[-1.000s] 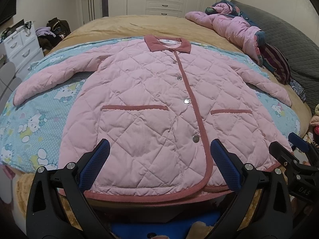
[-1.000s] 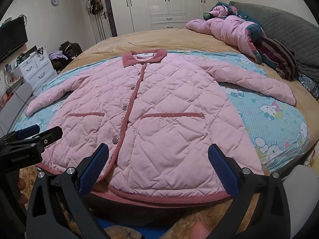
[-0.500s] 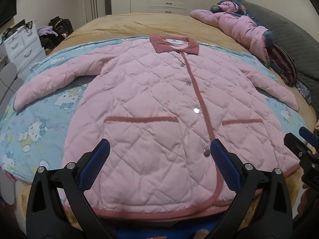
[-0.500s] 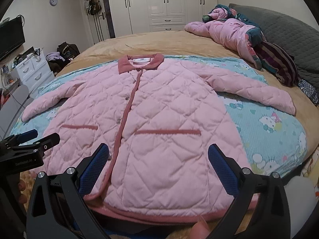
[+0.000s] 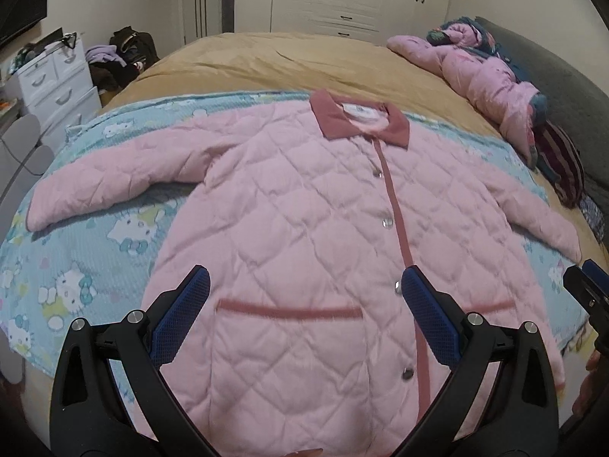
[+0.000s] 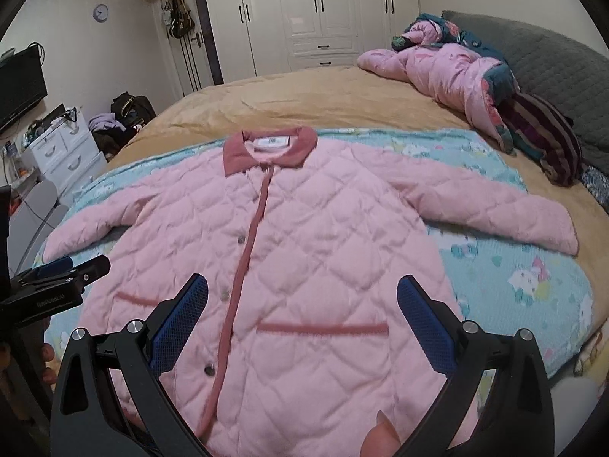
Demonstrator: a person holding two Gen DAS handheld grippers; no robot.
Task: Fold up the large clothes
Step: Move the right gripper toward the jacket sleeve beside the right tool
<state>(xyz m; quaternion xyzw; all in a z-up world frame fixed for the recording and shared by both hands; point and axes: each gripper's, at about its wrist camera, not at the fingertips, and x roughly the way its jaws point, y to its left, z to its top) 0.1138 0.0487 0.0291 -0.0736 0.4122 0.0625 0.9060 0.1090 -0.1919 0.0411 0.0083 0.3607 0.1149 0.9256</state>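
Two grippers, both with jaws spread wide and holding nothing: your left gripper (image 5: 304, 297) hovers over the lower front of the pink quilted button-up jacket with the dark-pink collar (image 5: 323, 228), and your right gripper (image 6: 302, 304) hovers over the same garment on the other side of the placket. Jacket lies flat, front up, buttoned, straight ahead of both sets of fingers on the light-blue cartoon-print blanket (image 5: 95, 251) over the tan bedspread (image 5: 285, 61); collar is at the far end, hem runs under the tongs and out of view. One sleeve (image 5: 110, 186) stretches out to the left of your left gripper, the other sleeve (image 6: 495, 205) to the right of your right gripper, both well apart from the fingers. Folding looks not yet started. Risks, as a judgement: padding is thick, so a shallow pinch could slip off, or you could catch the blanket together with the sleeve and drag it. Grabbing the top layer only would likely make the jacket bunch. The pile of pink and striped clothes (image 6: 475, 83) sits far right beyond the right sleeve; a wide swing could snag it. Hem edge is near the bed edge, so pulling toward yourself may slide the jacket off.
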